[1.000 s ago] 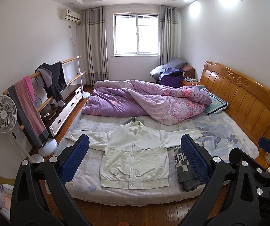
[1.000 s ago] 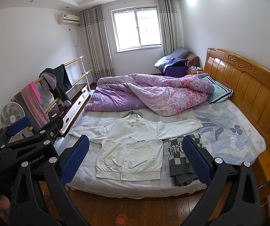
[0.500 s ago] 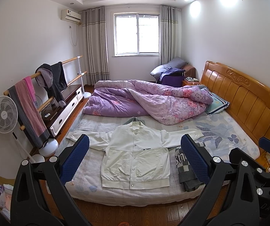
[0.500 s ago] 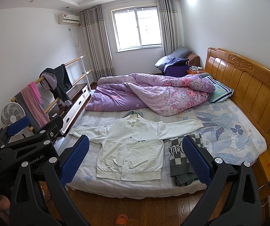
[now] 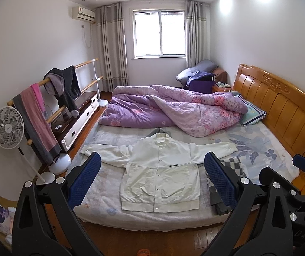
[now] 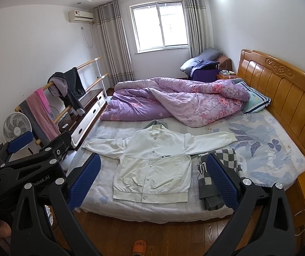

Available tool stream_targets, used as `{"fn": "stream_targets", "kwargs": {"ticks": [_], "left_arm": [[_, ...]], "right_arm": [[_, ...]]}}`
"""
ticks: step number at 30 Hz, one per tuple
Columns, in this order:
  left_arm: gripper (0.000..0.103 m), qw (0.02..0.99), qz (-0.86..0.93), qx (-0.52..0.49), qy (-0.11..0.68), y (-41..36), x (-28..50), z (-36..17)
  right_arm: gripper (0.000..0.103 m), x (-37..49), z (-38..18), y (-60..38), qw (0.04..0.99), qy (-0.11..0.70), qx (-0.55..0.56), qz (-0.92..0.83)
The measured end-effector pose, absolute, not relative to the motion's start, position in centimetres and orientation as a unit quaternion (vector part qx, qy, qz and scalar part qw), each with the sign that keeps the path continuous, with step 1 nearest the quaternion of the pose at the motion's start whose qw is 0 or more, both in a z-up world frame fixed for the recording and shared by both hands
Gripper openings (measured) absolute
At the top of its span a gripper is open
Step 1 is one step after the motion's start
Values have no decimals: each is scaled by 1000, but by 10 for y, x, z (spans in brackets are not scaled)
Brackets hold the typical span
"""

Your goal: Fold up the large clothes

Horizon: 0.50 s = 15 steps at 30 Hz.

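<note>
We held both grippers above the floor at the foot side of the bed (image 5: 195,221), well apart from the clothes. Our left gripper (image 5: 152,175) stood with its blue pads wide apart and empty, and our right gripper (image 6: 153,176) was likewise spread and held nothing. The white jacket (image 6: 152,166) lay flat on the near part of the mattress, front up, snaps closed, both sleeves stretched out to the sides, its collar pointing toward the crumpled purple quilt (image 6: 173,104) heaped across the far half of the bed. Just beside the jacket's right hem lay a folded checkered garment (image 6: 216,175), touching the end of one sleeve. A pillow (image 6: 255,101) rested against the wooden headboard (image 6: 284,93). We saw no container holding any clothing; towels and a dark hoodie hung over the wooden rail (image 5: 52,98) by the wall, next to a standing fan (image 5: 7,128).
</note>
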<state>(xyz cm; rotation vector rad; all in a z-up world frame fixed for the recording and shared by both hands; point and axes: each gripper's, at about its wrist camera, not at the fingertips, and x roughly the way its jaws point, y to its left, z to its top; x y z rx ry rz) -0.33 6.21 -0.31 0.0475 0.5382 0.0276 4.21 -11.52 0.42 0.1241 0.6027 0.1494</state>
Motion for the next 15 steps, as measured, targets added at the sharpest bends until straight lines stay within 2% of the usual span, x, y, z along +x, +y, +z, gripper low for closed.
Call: {"fn": "stream_targets", "kwargs": {"ticks": [15], "left_arm": [[98, 956, -9, 27, 291, 124, 122, -24]], "right_arm": [[95, 139, -12, -51, 945, 316, 64, 49]]}}
